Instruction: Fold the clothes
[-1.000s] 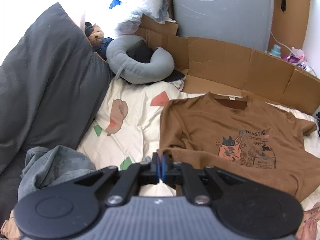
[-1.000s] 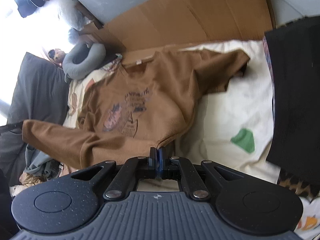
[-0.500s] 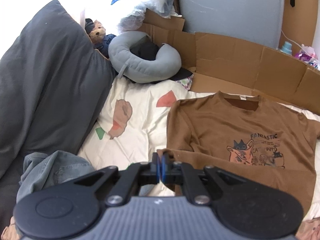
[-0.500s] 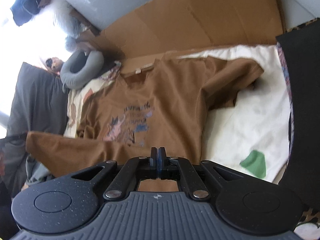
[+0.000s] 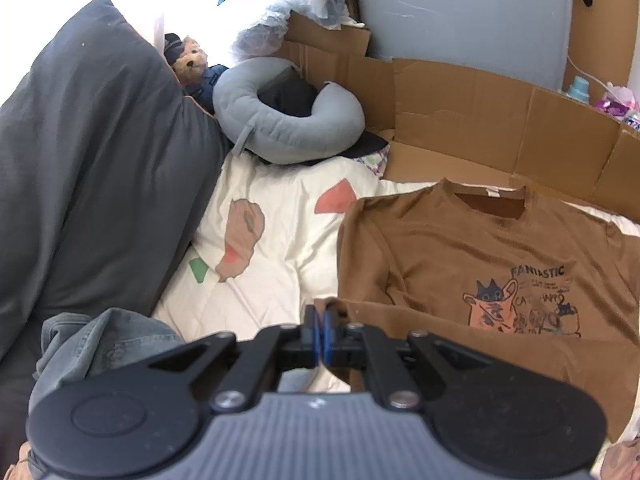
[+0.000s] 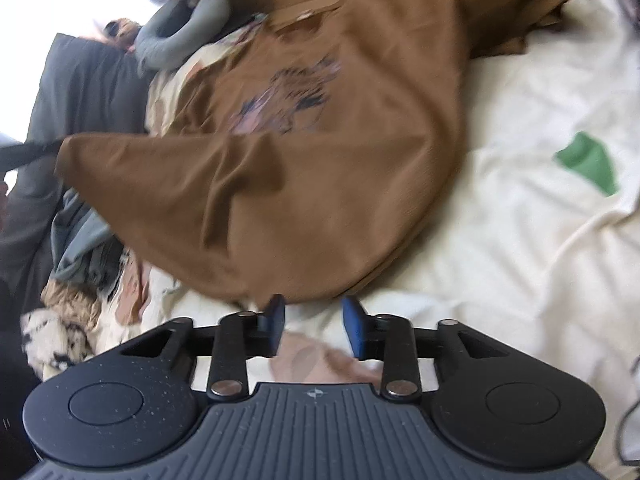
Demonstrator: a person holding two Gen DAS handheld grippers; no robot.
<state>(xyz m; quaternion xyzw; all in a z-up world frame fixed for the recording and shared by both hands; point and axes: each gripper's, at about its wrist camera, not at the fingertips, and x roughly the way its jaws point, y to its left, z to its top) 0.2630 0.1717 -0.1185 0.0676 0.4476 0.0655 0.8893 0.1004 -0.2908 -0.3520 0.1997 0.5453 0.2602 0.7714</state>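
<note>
A brown t-shirt [image 5: 500, 264] with a cat print lies face up on a cream quilt [image 5: 280, 240]. My left gripper [image 5: 320, 320] is shut on the shirt's lower left hem corner and holds it lifted. In the right wrist view the shirt [image 6: 320, 160] lies spread, its hem just beyond my right gripper [image 6: 314, 320], which is open and empty with blue pads apart. The lifted corner shows at the left of that view.
A dark grey pillow [image 5: 92, 184] and a grey neck pillow [image 5: 288, 128] lie at the left. Cardboard [image 5: 480, 120] lines the back. Denim clothes [image 5: 104, 344] are piled at the near left. A green patch [image 6: 588, 162] marks the quilt on the right.
My right gripper has opened and let go of the shirt's hem, which dropped onto the quilt. My left gripper stays shut on its corner and has moved slightly left.
</note>
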